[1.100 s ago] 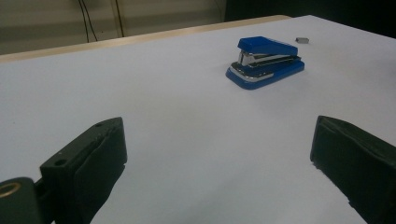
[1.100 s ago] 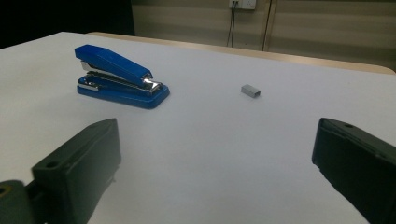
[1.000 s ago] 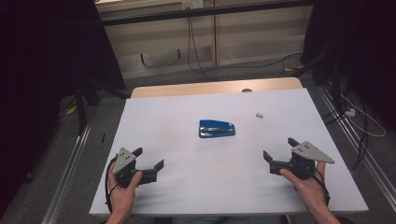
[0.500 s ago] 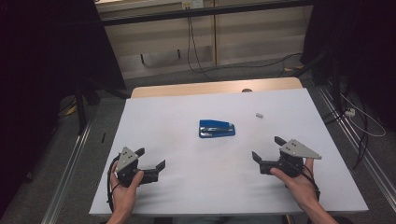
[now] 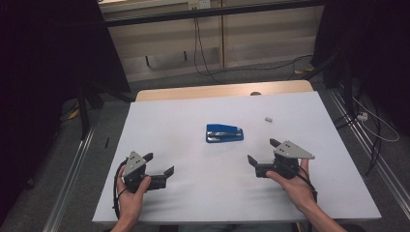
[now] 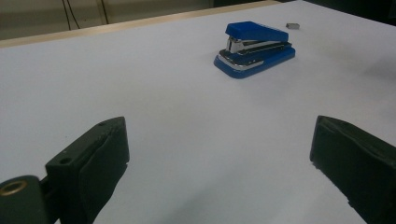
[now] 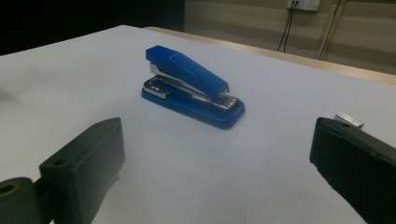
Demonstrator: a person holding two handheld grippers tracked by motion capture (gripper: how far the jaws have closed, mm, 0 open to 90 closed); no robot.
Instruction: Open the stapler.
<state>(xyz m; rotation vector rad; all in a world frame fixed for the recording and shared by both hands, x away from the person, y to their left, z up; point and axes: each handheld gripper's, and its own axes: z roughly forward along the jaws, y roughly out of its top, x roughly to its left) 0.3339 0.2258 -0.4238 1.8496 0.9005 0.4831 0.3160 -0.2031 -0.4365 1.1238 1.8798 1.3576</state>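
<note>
Covering most of the high view, the white rectangular table top (image 5: 193, 193) has a bare wood strip at its far edge; dark surroundings left and right are hard to make out, and the person's forearms are cut off at the bottom edge.

Left black two-jaw gripper (image 5: 159, 165), held in the left hand (image 5: 129, 193), sits near the table's near-left part, jaws spread wide w/ nothing between them. In the left gripper view both jaws are cut off at the bottom corners.

Right black two-jaw gripper (image 5: 262, 151), held in the right hand (image 5: 295, 186), sits near-right, jaws likewise parted and empty; its grey three-cornered plate hides part of the body from above.

Blue plastic-and-metal desk stapler (image 5: 224, 133) lies about mid-table, flat on its base, untouched. It's apart from both grippers: ahead and to the right of the left one, ahead and slightly left of the right one, which is the nearer. In the right gripper view the stapler (image 7: 191, 86) shows between the jaws farther off, blue top arm raised at one end, silver metal channel under it, blue base.

Small grey metal piece (image 5: 269, 118), approx. a staple strip, lies beyond the stapler to the right; too small to tell more.
</note>
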